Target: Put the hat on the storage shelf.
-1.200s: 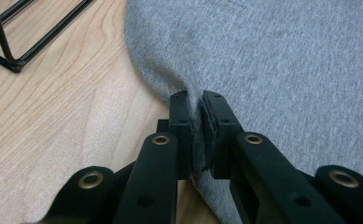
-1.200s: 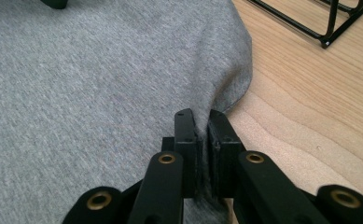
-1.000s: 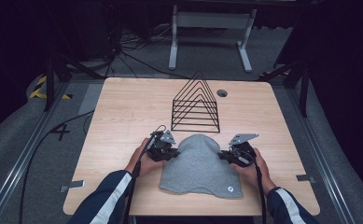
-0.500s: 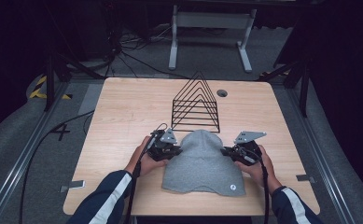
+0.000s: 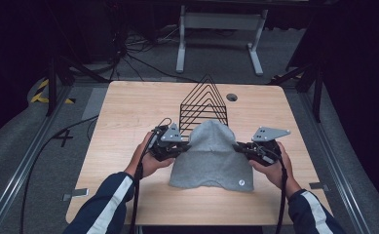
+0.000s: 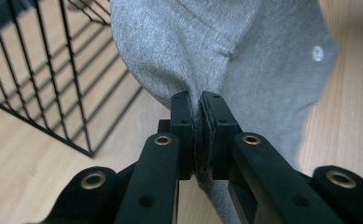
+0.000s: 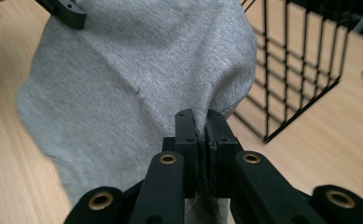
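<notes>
We found the grey cloth [image 5: 210, 158] lying near the front middle of the wooden table [image 5: 128, 112], its far part raised into a rounded hump and its near hem resting on the boards. A small pale round tag [image 5: 242, 183] sat near its front right corner.

The left gripper [image 5: 183, 146] met the cloth at its left edge, held in the person's left hand [image 5: 148, 158]. In the left gripper view the fingers [image 6: 181, 126] were clamped together on a pinched fold of grey fabric, which puckered upward from the grip; nothing but cloth lay between them.

The right gripper [image 5: 239, 147] met the cloth at its right edge, in the person's right hand [image 5: 272, 168]. In the right gripper view its fingers [image 7: 187, 140] were likewise closed tight on a fold of the cloth, the fabric bulging out beyond them. The tip of the other gripper showed at the top left corner of that view, at the far edge of the cloth.

Each gripper carried a grey three-cornered plate on top, and a black cable trailed back along each forearm. The sleeves were dark blue with a white stripe.

A black wire rack [image 5: 204, 105] with peaked, triangular frames stood just behind the cloth, at mid table; the top of the hump overlapped its base in the high view. A small dark round hole [image 5: 232, 97] lay in the tabletop to the right of the rack.
</notes>
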The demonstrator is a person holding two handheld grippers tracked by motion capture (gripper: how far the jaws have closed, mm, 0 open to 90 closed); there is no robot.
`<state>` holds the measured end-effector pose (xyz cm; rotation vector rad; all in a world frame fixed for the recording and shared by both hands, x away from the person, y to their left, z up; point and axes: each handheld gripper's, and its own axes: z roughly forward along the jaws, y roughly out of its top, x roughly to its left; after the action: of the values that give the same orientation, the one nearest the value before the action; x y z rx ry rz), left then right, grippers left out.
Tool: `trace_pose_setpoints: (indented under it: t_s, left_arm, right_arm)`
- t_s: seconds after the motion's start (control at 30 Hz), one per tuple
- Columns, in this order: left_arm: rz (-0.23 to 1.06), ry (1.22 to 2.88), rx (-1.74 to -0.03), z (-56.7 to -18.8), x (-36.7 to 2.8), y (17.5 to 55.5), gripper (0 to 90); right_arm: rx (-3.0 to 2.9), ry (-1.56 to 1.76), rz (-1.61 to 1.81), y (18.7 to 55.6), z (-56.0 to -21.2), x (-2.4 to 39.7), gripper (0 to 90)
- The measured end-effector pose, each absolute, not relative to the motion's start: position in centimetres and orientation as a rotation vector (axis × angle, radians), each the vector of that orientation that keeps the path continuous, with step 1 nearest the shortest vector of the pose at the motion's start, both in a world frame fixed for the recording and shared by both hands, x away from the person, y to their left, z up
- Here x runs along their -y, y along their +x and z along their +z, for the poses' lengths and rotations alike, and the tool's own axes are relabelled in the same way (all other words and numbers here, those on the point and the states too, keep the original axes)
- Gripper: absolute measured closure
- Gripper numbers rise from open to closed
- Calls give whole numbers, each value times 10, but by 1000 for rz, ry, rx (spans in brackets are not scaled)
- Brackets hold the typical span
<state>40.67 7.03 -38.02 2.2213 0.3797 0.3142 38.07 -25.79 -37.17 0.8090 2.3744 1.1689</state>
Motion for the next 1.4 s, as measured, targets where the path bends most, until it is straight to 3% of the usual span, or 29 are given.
trace_pose_setpoints:
  t_s: [0.8,1.03,1.4]
  left_arm:
    - [517,2049,-352,-230,-75,446,844]
    - [547,2014,-395,-204,-81,470,844]
    - [573,2000,-447,-194,-80,502,844]
  right_arm:
    - [-2080,682,1280,416,-219,257,859]
    - [-2034,694,1315,437,-198,252,859]
    - [-2010,712,1289,468,-182,241,859]
